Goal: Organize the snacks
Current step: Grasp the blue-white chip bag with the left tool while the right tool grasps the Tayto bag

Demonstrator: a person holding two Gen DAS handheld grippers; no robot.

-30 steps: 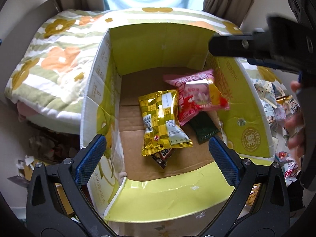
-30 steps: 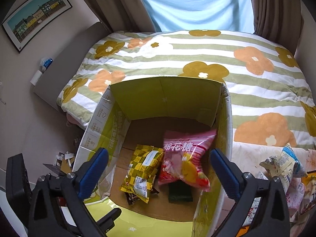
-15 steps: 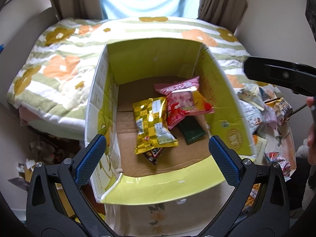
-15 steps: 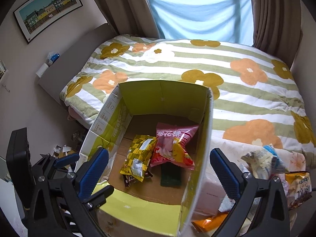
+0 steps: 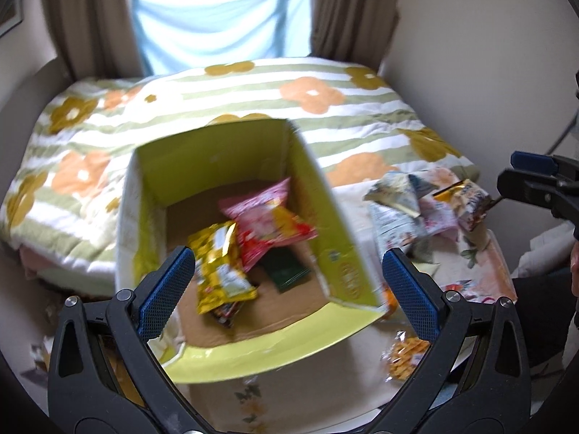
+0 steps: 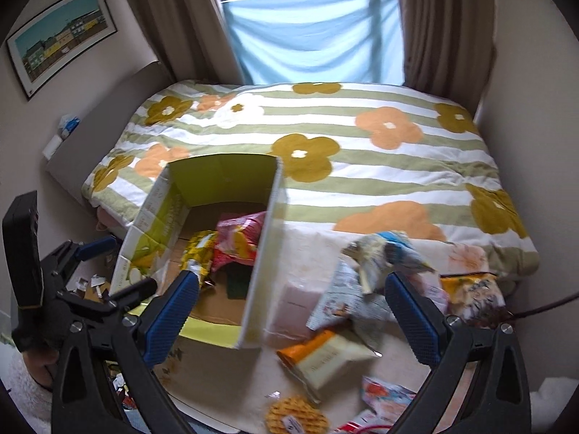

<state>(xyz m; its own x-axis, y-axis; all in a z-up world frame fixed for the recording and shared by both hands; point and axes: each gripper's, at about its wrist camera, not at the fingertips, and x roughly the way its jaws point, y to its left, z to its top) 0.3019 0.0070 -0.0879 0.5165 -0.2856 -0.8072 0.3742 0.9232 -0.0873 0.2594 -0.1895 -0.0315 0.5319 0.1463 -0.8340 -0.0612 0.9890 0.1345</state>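
An open yellow-green cardboard box (image 5: 327, 224) (image 6: 159, 213) stands on a small table by the bed. Inside lie a yellow snack bag (image 5: 220, 260) (image 6: 197, 253), a pink bag (image 5: 267, 220) (image 6: 239, 235) and a dark green packet (image 5: 286, 269). A pile of loose snack packets (image 5: 409, 206) (image 6: 362, 289) lies to the right of the box. My left gripper (image 5: 286, 285) is open and empty, above the box's near side. My right gripper (image 6: 289, 311) is open and empty, above the pile; it also shows in the left wrist view (image 5: 535, 177).
A bed with a green-striped flowered quilt (image 6: 362, 152) lies behind the table. Curtains and a blue cloth (image 6: 315, 32) cover the window. A framed picture (image 6: 58, 39) hangs on the left wall. A round waffle snack (image 6: 295, 414) lies at the table's front.
Both grippers have pulled back and up from the box, both still open. The right gripper has swung right, over the loose packets. The box's contents have not moved.
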